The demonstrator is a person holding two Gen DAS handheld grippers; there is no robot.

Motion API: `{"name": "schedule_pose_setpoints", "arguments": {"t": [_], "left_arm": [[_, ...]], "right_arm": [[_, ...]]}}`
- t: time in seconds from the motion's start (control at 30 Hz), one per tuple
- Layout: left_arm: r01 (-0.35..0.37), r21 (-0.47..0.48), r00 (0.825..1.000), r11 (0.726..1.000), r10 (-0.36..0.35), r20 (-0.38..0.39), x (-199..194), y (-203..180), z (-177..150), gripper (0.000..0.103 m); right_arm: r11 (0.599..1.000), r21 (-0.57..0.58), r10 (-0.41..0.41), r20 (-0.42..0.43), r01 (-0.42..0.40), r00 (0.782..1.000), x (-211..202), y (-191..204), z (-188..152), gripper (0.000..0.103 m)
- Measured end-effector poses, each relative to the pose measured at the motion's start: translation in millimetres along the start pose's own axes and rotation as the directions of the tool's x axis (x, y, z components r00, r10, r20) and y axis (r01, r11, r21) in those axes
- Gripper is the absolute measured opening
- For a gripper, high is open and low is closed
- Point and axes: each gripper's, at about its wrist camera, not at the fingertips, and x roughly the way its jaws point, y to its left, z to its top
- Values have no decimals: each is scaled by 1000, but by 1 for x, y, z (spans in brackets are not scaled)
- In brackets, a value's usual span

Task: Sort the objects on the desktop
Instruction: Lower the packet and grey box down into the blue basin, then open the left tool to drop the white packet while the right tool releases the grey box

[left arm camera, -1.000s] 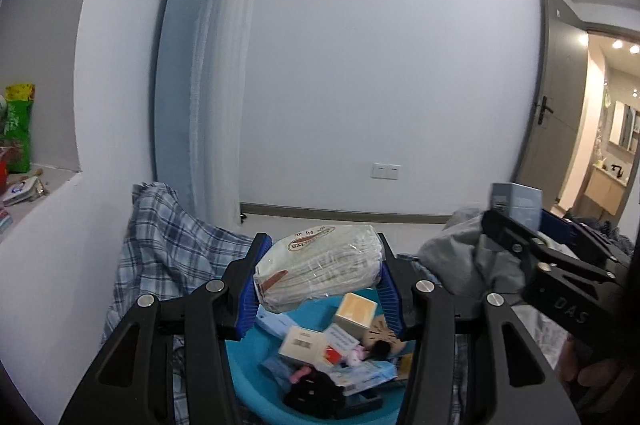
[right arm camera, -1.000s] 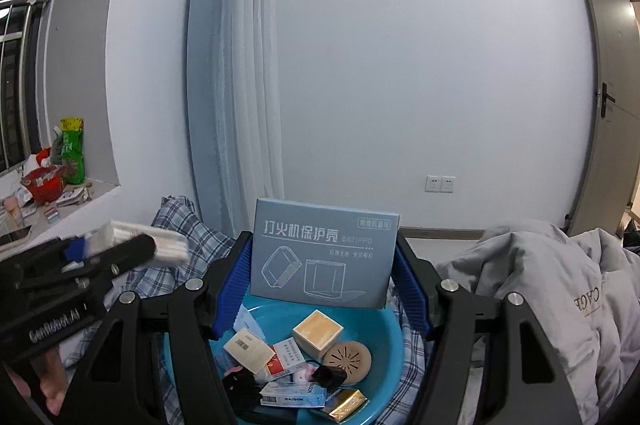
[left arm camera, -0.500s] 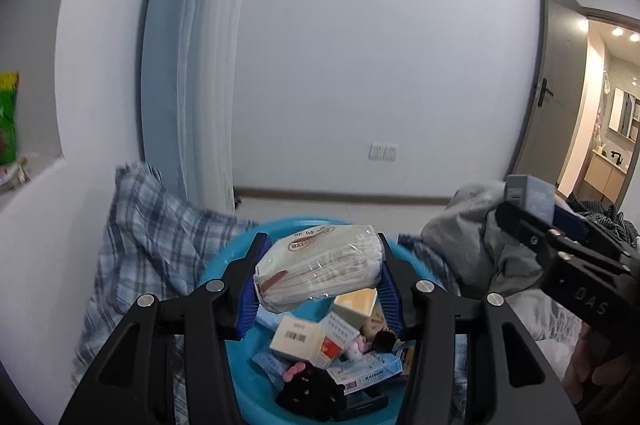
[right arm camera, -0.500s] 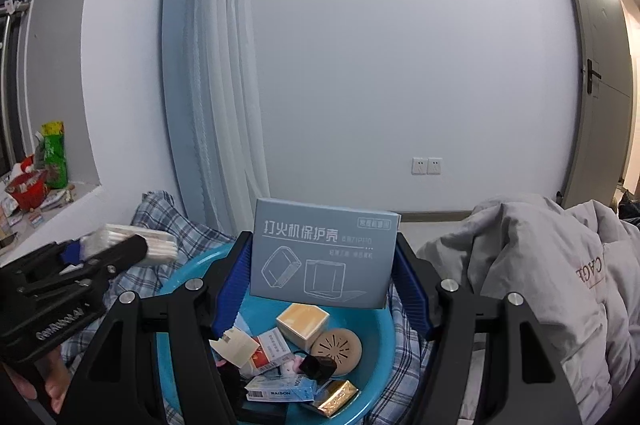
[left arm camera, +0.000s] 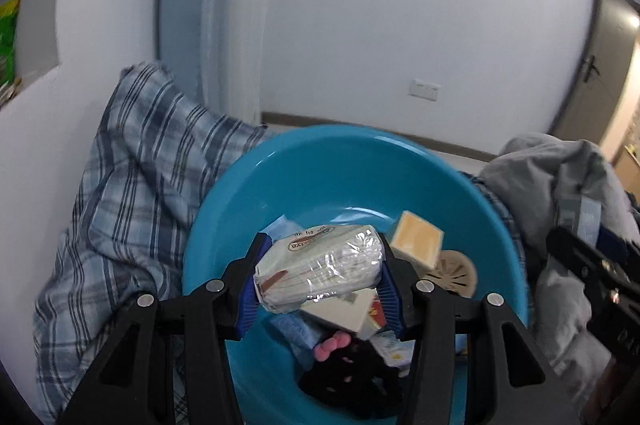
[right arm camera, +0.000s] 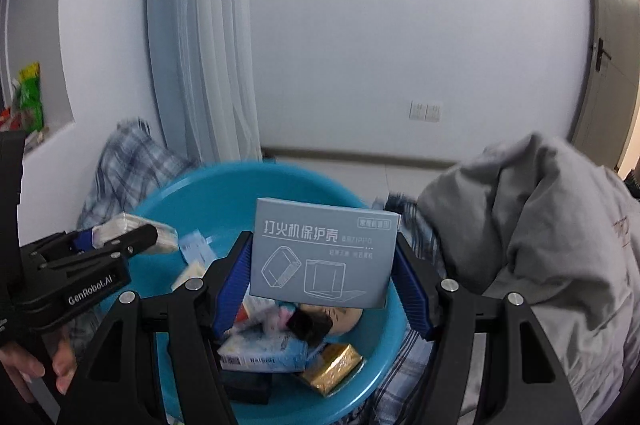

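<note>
Blue basin (left arm camera: 320, 165), biggest thing around, parked on a plaid blanket (left arm camera: 132, 185) with a grey quilt (right arm camera: 540, 225) bunched up on its right. Already loaded with small stuff: tan cube box (left arm camera: 416, 245), round beige vented disc (left arm camera: 456, 271), black plush with a pink bow (left arm camera: 352, 381), gold foil packet (right arm camera: 332, 367), light blue barcoded carton (right arm camera: 260, 353).

Next down in size, grey-blue flat box (right arm camera: 324, 253) with Chinese print and line drawings, clamped upright between the blue pads of the right gripper (right arm camera: 324, 289), hanging over the basin's middle.

Smaller still, plastic-wrapped tissue pack (left arm camera: 318, 273), squeezed sideways in the left gripper (left arm camera: 318, 285), hovering above the pile inside the basin. Same pack visible from the right wrist view too, poking past the left gripper's black fingers (right arm camera: 132, 241), over the basin's left rim.
</note>
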Motion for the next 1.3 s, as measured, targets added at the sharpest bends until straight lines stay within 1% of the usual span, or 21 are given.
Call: {"name": "schedule_pose_setpoints", "arguments": {"t": [0.03,0.17,0.27,0.47,0.6,0.97,1.0,1.03,1.07,1.3], "left_arm": [[-11,-8,1000,1000,11,-13,3,0,-2,52],[1,-21,998,1000,-2,-64,21,2,-9,52],[-4,-5,997,1000,4,-83,27,-1,-13,52],[-5,16,992,1000,7,-126,37,-3,-20,52],[6,0,990,1000,-6,-141,43,-2,-20,52],[3,13,990,1000,-1,-143,42,-5,-23,52],[3,15,989,1000,0,-146,42,-5,-23,53],[2,16,989,1000,0,-150,43,-5,-23,59],[9,15,987,1000,-6,-158,44,-5,-24,61],[8,28,990,1000,-4,-141,40,-9,-23,61]], "right_arm": [[1000,-1,3,-22,-3,1000,5,0,-3,65],[1000,-12,-7,-80,6,997,24,0,-16,65],[1000,-1,-5,-122,5,992,38,-4,-25,65],[999,39,14,-172,-8,985,55,-15,-34,65],[999,35,7,-187,0,982,59,-15,-35,65],[999,36,13,-194,-6,981,60,-16,-35,65],[999,36,13,-195,-6,981,60,-16,-35,65],[999,37,13,-196,-5,981,60,-16,-35,65],[999,37,14,-198,-7,980,60,-16,-36,65],[999,45,15,-206,-6,978,64,-19,-37,65]]}}
